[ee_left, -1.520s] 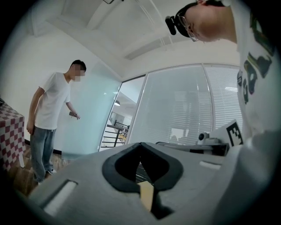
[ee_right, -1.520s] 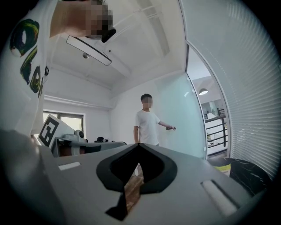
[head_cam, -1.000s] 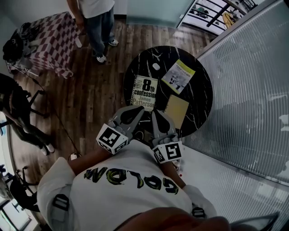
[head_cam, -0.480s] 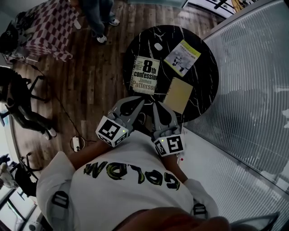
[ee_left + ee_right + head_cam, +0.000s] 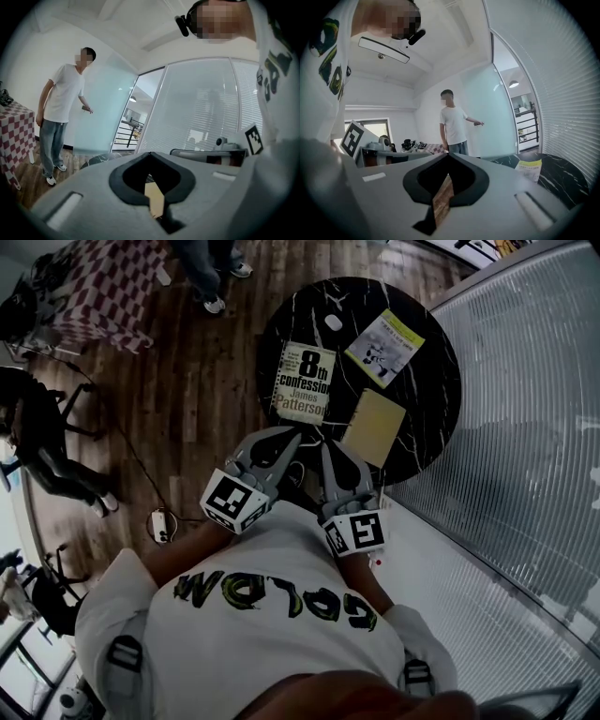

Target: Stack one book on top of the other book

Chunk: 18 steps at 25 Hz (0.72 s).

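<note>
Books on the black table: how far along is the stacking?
Done: nothing yet. The 8th Confession book, the yellow-green book and the tan book all lie flat on the table, none on another. In hand: nothing; the left tongs and right tongs are shut and empty, short of the books. Left: grip one book and set it on another.

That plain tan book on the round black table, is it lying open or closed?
Closed. The plain tan book lies flat on the round black table, showing one unbroken cover, no spread pages, and nothing on top.
</note>
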### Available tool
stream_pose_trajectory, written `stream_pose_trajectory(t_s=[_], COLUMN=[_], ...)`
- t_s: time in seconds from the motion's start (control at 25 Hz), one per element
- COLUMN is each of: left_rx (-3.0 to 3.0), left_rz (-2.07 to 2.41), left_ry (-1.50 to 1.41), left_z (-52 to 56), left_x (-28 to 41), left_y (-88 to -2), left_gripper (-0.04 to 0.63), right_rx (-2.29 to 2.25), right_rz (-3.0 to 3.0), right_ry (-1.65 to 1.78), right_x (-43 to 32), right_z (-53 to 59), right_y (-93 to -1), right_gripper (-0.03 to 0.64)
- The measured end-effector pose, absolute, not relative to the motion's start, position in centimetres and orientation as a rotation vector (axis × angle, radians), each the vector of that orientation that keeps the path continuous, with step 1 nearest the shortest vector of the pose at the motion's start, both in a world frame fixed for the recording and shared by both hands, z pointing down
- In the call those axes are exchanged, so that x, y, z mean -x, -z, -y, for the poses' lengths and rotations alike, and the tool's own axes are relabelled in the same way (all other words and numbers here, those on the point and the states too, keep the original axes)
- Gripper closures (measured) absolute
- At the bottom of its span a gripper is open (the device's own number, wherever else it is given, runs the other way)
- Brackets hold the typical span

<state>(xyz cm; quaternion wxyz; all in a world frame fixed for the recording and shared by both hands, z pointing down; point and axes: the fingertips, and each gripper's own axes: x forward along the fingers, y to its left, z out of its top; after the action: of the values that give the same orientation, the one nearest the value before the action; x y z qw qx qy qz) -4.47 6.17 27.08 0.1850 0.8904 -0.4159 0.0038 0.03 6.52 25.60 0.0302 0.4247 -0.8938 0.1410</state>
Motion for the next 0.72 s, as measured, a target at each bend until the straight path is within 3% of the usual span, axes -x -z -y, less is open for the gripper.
stream_pose_trajectory(t_s=[0.52, 0.72], left_rx=[-2.476, -2.447], left_rz=[1.177, 1.182], left_ry=[-0.084, -0.126], left_z=[-2.9, -1.0], left_x=[5.0, 5.7], left_y=[-30.8, -33.5], left_gripper=[0.578, 0.570], right_rx=[-1.323, -1.319], right_rz=[2.683, 2.652], right_ry=[-0.478, -0.507], right_x=[-0.8, -0.9], right_z=[-2.9, -0.9], right_y=[-29.5, -32.1], right_gripper=[0.612, 0.580])
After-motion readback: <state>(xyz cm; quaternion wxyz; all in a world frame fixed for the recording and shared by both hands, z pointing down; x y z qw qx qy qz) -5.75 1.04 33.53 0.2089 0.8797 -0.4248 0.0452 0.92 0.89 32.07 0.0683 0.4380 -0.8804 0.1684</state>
